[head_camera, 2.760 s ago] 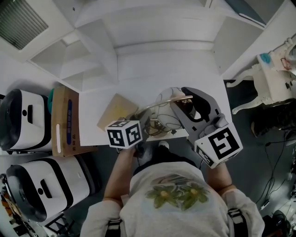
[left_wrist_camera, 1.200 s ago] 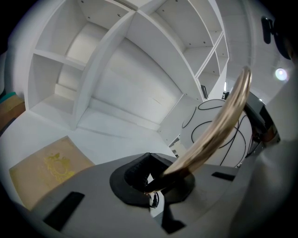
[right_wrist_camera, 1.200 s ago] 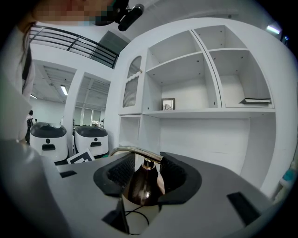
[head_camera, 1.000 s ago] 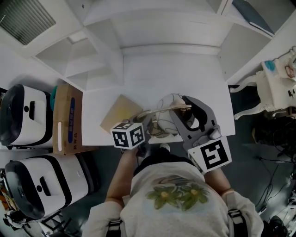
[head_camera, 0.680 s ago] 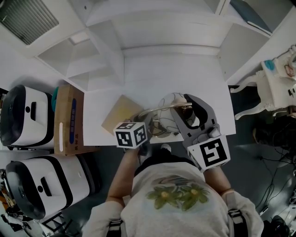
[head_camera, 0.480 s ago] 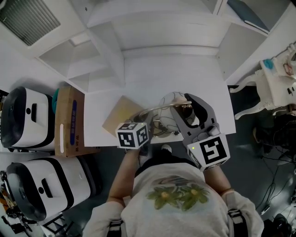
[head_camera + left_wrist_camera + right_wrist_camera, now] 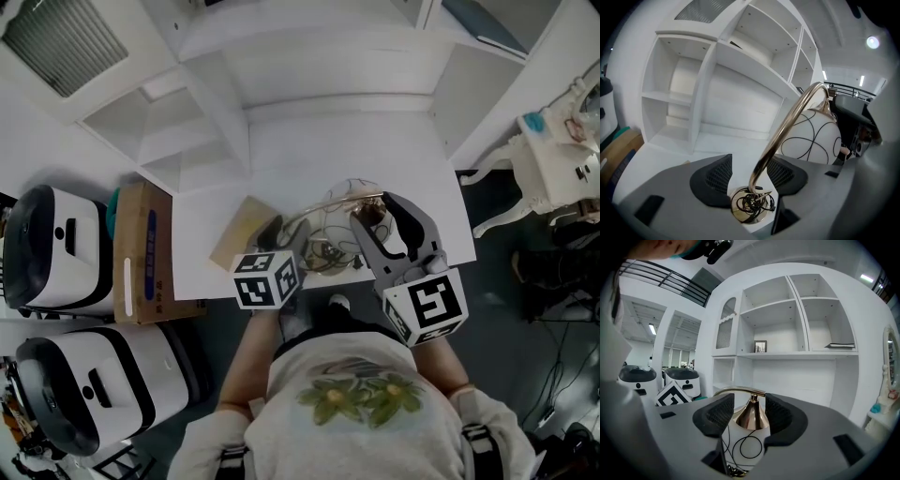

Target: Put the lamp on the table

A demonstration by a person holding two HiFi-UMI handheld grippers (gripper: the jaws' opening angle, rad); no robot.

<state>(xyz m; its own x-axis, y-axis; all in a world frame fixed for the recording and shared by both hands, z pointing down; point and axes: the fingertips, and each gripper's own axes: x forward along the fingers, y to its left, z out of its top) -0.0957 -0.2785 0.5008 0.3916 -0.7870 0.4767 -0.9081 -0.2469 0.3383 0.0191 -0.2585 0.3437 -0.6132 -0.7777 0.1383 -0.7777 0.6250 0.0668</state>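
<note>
Head view: we look down on our own forearms reaching forward from the body, one hand-held gripper in each hand, each with a cube of black-and-white square markers. The left hand-held gripper (image 7: 284, 234) and the right hand-held gripper (image 7: 380, 211) flank the brass-armed lamp with its round white shade (image 7: 349, 199). The lamp stands on the smooth white table (image 7: 422, 183), near the front edge. A flat tan sheet (image 7: 240, 232) lies on the table just left of the lamp. Off the table's left side sit a brown cardboard box (image 7: 141, 251) and two rounded white-and-black machines (image 7: 52, 246). A white open shelf unit (image 7: 187, 122) rises behind the table.

Left gripper view: this hand-held gripper tilts down toward the lamp's foot. Its jaws have just been opening and now stand wide apart. The polished, curved brass stem (image 7: 787, 126) rises between the dark ribbed pads without being pinched. Below, the round brass base (image 7: 750, 208) rests on the table with a thin black cord coiled on it. The matte white globe shade (image 7: 813, 138), crossed by looping black lines, hangs from the stem's far end, and the right hand-held gripper sits beside it.

Right gripper view: this hand-held gripper points roughly level at the shelves. Its jaws have also just been opening and stand wide. The shiny brass cone cap (image 7: 751, 416) on top of the shade sits between the ribbed pads, which do not press it. The white globe swells below.
</note>
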